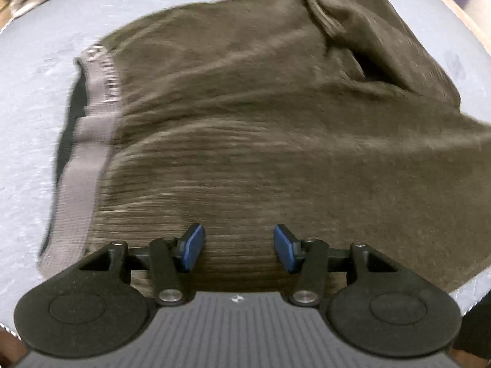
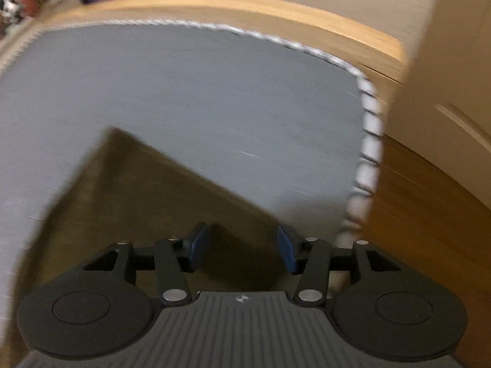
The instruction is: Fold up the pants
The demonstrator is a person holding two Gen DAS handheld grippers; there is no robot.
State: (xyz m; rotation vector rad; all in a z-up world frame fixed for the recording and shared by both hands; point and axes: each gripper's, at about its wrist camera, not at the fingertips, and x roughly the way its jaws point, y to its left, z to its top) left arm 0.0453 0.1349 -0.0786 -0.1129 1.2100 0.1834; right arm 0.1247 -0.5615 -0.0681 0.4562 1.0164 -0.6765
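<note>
Left tool [image 1: 238, 247] open-jawed above brown pants [image 1: 260, 116], apart.

From my left camera the pants [image 1: 260, 122] read olive-brown with fine horizontal ribbing, their waistband [image 1: 92, 141] a paler grey-taupe strip at nine o'clock, black inside. The mat [image 1: 36, 61] under them is flat grey; on my right view its edge [image 2: 369, 141] carries black-and-white stitching at three o'clock, over honey-coloured wood [image 2: 245, 6] at twelve. Both sets of pads [image 1: 193, 247] are blue on black linkages.
</note>
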